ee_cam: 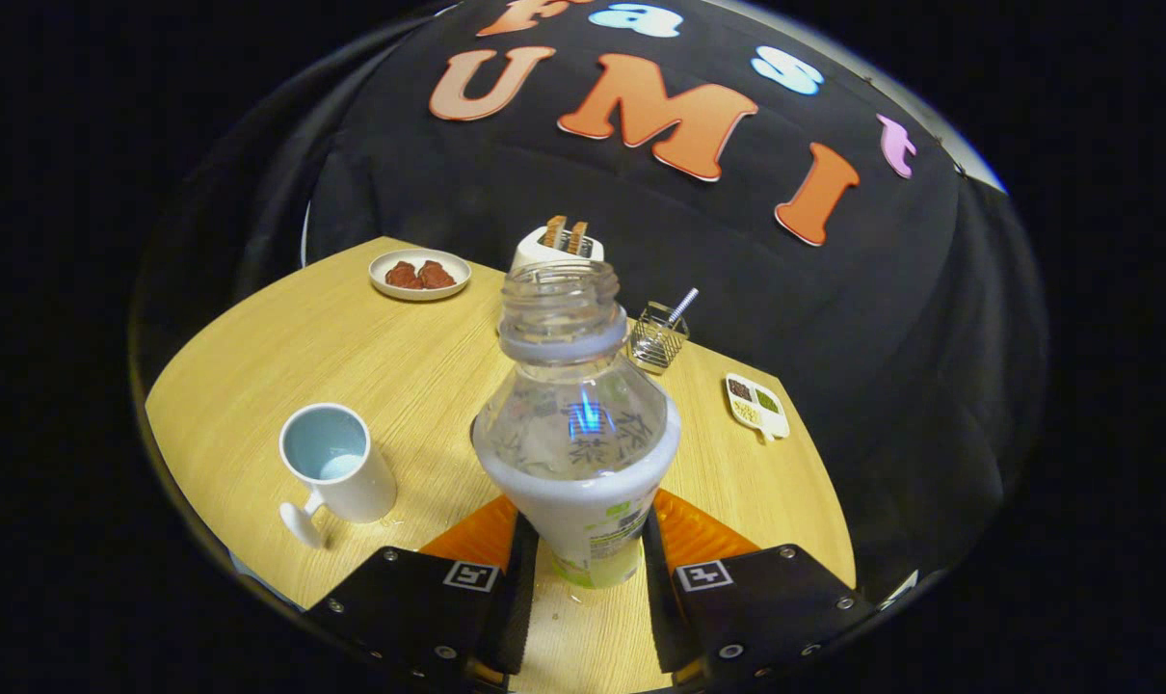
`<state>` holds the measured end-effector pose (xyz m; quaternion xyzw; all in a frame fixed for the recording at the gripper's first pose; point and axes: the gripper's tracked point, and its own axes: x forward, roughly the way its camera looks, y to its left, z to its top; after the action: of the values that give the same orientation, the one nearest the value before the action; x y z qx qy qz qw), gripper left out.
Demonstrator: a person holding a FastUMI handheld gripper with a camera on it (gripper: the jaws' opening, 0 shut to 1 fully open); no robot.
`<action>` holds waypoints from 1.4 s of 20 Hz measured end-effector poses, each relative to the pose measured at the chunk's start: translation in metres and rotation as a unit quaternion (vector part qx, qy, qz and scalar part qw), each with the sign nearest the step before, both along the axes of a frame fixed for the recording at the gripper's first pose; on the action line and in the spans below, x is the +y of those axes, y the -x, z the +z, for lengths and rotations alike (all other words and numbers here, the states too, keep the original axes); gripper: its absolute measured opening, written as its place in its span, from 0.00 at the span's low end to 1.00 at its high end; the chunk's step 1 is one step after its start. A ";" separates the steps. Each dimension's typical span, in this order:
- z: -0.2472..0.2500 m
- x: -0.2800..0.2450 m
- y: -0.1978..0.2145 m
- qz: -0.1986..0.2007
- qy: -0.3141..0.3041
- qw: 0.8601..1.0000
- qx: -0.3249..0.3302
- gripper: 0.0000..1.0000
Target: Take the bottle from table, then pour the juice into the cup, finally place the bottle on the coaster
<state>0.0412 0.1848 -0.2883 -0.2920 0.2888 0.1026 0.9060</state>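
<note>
A clear plastic bottle [576, 434] with no cap, holding a white drink in its lower part, stands upright between my fingers. My gripper [583, 569] is shut on the bottle's labelled lower body, both pads pressing its sides. A white mug [340, 472] stands on the wooden table [390, 366] to the left of the bottle, its handle towards me and a little pale liquid inside. An orange coaster [703, 535] lies under and behind the bottle, showing on both sides of it.
Beyond the bottle stand a white toaster [556, 247] with toast in it and a wire holder [660, 335] with a straw. A plate [419, 275] of brown food sits far left. A small divided dish [756, 405] lies to the right, near the table edge.
</note>
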 end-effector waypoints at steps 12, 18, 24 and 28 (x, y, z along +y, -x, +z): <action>-0.002 0.036 -0.021 0.110 0.235 0.963 -0.065 0.52; 0.000 0.050 -0.024 0.178 0.336 0.919 -0.107 0.52; -0.003 0.052 -0.031 0.216 0.407 0.878 -0.128 0.52; -0.002 0.054 -0.032 0.233 0.434 0.860 -0.135 0.52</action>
<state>0.0733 0.2386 -0.2901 -0.7255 0.1021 0.1342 0.6672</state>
